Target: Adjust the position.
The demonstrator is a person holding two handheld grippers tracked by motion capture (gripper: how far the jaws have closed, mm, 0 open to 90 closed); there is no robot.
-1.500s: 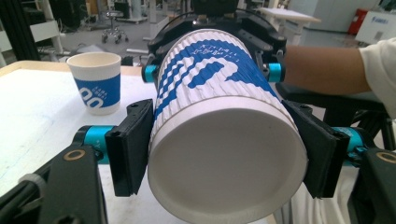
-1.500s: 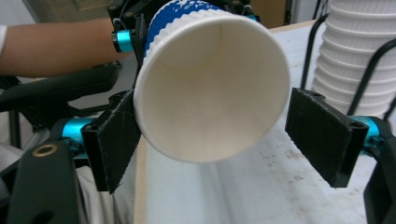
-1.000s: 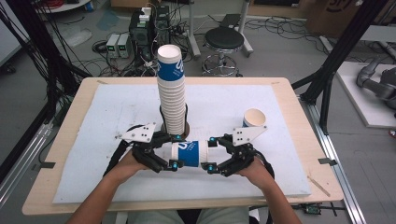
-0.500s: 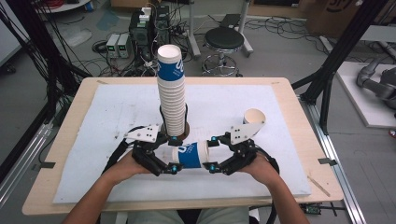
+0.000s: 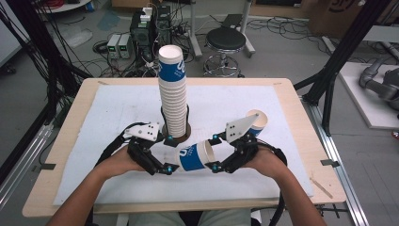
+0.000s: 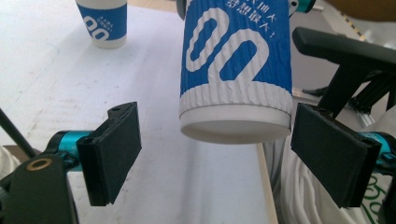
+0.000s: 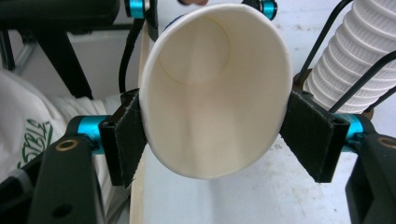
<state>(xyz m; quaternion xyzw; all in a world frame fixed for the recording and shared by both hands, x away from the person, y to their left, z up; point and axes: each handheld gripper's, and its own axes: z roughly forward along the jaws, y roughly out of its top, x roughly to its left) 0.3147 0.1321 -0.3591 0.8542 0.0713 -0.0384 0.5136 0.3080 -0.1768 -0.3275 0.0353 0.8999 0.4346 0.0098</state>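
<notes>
Cup in hand: your right gripper [image 5: 212, 152] holds a blue-and-white paper cup [image 5: 192, 156] on its side, above the white mat [image 5: 291, 155] near the table's front edge, just in front of the tall cup stack [image 5: 172, 96].
Right jaws: clamped on the cup just below its rim; in the right gripper view the cup [image 7: 212, 88] is squeezed into an oval between the two pads, one pressing each side. These jaws have just been closing further on it.
Left jaws: your left gripper [image 5: 164, 154] stands apart; in the left gripper view the cup's base [image 6: 236, 126] sits between the pads, which stand clear of it on both sides.
Change from one second earlier: both grippers then held the cup level between them. Now the left jaws have let go, and the cup's mouth end is tilted up toward the right side of the table.
Hidden or cut off: in the high view the right jaw pads are partly covered by the cup and the grey plate; in the left gripper view the cup's rim runs off the top.
Surroundings: a second single cup [image 5: 257, 121] lies toward the table's right edge, partly behind the right gripper's plate; it also shows in the left gripper view [image 6: 102, 22].
</notes>
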